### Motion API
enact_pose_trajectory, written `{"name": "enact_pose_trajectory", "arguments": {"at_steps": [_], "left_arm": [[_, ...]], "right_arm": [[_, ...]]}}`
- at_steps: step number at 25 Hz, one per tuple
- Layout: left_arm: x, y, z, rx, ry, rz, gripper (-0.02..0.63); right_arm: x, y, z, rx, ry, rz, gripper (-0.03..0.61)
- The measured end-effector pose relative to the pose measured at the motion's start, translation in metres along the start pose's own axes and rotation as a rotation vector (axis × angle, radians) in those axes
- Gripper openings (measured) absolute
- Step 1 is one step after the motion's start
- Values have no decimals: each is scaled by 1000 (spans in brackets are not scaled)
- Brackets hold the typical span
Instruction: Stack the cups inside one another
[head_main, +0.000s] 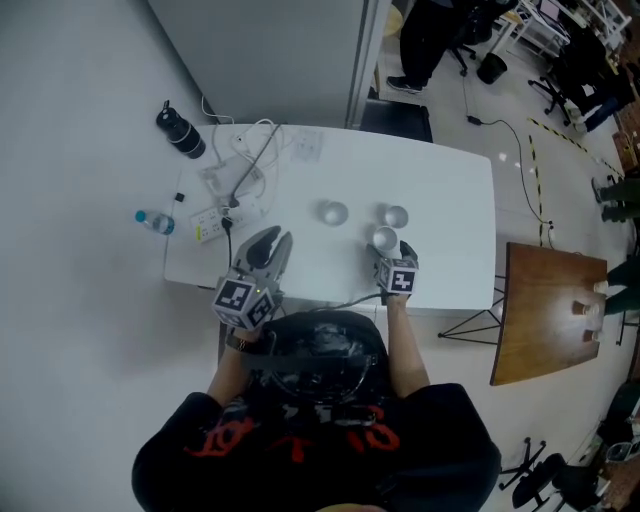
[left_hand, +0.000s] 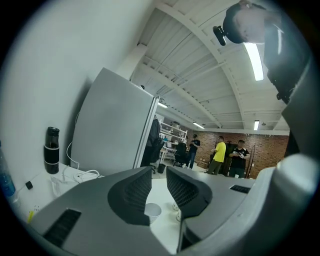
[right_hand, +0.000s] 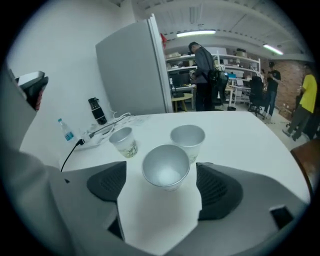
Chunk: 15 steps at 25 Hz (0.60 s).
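Observation:
Three paper cups with silvery insides stand upright on the white table (head_main: 440, 190). The nearest cup (head_main: 384, 238) (right_hand: 166, 166) stands between the jaws of my right gripper (head_main: 392, 252) (right_hand: 161, 176), which are wide open with neither pad touching it. Just behind it is a second cup (head_main: 396, 216) (right_hand: 188, 138). A third cup (head_main: 333, 213) (right_hand: 123, 141) stands apart to the left. My left gripper (head_main: 273, 243) (left_hand: 159, 182) hovers over the table's near edge, left of the cups, with a narrow gap between its pads and nothing in it. Through that gap one cup (left_hand: 152, 210) shows.
A black bottle (head_main: 181, 131), a small water bottle (head_main: 155, 221) and a power strip with cables (head_main: 235, 190) crowd the table's left end. A wooden table (head_main: 545, 310) stands to the right. People and office chairs are in the room beyond.

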<state>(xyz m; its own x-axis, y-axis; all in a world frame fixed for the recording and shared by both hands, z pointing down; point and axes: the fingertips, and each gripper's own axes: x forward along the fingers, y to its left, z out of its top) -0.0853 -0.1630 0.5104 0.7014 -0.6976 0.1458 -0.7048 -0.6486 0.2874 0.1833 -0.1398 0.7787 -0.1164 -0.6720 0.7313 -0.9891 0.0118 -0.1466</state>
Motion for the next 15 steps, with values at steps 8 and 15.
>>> {"name": "enact_pose_trajectory", "arguments": {"at_steps": [8, 15], "left_arm": [[-4, 12, -7, -16, 22, 26, 98], [1, 15, -9, -24, 26, 22, 98]], "right_arm": [[41, -7, -12, 18, 32, -39, 377], [21, -5, -13, 14, -30, -43, 368]]}}
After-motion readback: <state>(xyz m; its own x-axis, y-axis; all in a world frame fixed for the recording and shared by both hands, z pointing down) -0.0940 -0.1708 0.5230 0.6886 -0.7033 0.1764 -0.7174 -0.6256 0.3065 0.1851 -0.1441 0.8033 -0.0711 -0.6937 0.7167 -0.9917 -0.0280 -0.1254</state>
